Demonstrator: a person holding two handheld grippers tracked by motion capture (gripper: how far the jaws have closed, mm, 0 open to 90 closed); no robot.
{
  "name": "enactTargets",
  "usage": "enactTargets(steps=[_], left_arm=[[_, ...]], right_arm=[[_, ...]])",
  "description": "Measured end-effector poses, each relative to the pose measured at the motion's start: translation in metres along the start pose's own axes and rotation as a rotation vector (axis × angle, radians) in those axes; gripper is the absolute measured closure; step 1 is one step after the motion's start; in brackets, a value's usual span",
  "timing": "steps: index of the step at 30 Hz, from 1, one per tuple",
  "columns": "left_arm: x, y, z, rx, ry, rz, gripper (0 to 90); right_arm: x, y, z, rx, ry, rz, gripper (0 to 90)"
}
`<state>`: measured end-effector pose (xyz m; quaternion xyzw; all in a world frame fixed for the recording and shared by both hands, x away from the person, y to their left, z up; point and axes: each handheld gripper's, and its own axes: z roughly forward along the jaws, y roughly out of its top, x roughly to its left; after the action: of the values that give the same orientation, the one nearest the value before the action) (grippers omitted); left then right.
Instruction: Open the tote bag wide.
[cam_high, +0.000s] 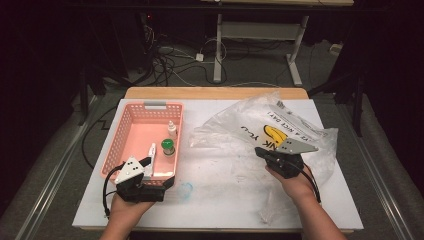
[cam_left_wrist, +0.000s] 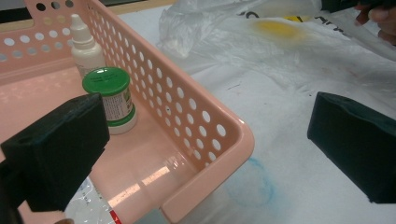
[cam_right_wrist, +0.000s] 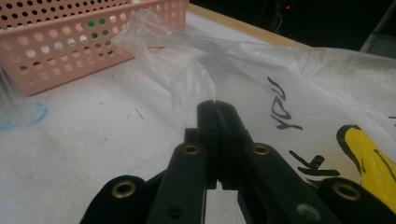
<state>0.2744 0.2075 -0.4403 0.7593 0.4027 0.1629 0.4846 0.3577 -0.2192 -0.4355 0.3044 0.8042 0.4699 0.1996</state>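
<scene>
A clear plastic bag (cam_high: 250, 125) with a yellow smiley and black lettering lies crumpled on the white table top. My right gripper (cam_high: 260, 151) is shut on a fold of it; in the right gripper view the film (cam_right_wrist: 187, 70) rises straight out of the closed right gripper (cam_right_wrist: 218, 109). My left gripper (cam_high: 159, 172) stands open at the pink basket (cam_high: 131, 107). In the left gripper view one jaw of the left gripper (cam_left_wrist: 210, 140) is inside the basket and the other over the table, with the basket's near corner (cam_left_wrist: 233, 130) between them, untouched.
In the basket stand a green-lidded jar (cam_high: 168, 147) (cam_left_wrist: 109, 93) and a white dropper bottle (cam_high: 172, 130) (cam_left_wrist: 86, 46), with a white tube (cam_high: 151, 155) lying beside them. A blue ring mark (cam_high: 185, 190) is on the table by the basket. Cables and desk legs lie beyond the far edge.
</scene>
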Motion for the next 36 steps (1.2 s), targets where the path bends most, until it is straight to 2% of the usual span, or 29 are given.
enactTargets(steps=[2,18,22,23,27,30,32,34,36], left_arm=[[0.000,0.000,0.000,0.000,0.000,0.000,0.0],[0.000,0.000,0.001,-0.001,-0.004,-0.008,0.0],[0.000,0.001,0.000,-0.007,-0.004,-0.004,0.0],[0.000,0.001,0.000,-0.007,-0.003,-0.002,0.0],[0.002,-0.001,0.000,-0.004,-0.001,-0.013,0.0],[0.003,0.001,-0.001,-0.006,0.003,-0.016,0.0],[0.003,0.001,-0.001,-0.003,0.005,-0.017,0.0],[0.004,0.002,-0.001,0.002,0.005,-0.016,0.0],[0.004,0.004,-0.002,-0.002,0.004,-0.022,0.0]], right_arm=[[0.000,0.004,-0.006,-0.030,-0.011,0.002,90.0],[-0.004,0.022,-0.030,-0.145,-0.051,0.009,90.0],[-0.005,0.026,-0.032,-0.154,-0.063,0.015,90.0],[-0.006,0.030,-0.034,-0.163,-0.069,0.035,90.0],[-0.012,0.041,-0.035,-0.160,-0.092,0.030,90.0],[-0.014,0.041,-0.036,-0.186,-0.087,0.049,90.0],[-0.014,0.031,-0.032,-0.208,-0.063,0.075,90.0],[-0.012,0.028,-0.027,-0.171,-0.070,0.050,90.0],[-0.013,0.027,-0.027,-0.174,-0.062,0.058,90.0]])
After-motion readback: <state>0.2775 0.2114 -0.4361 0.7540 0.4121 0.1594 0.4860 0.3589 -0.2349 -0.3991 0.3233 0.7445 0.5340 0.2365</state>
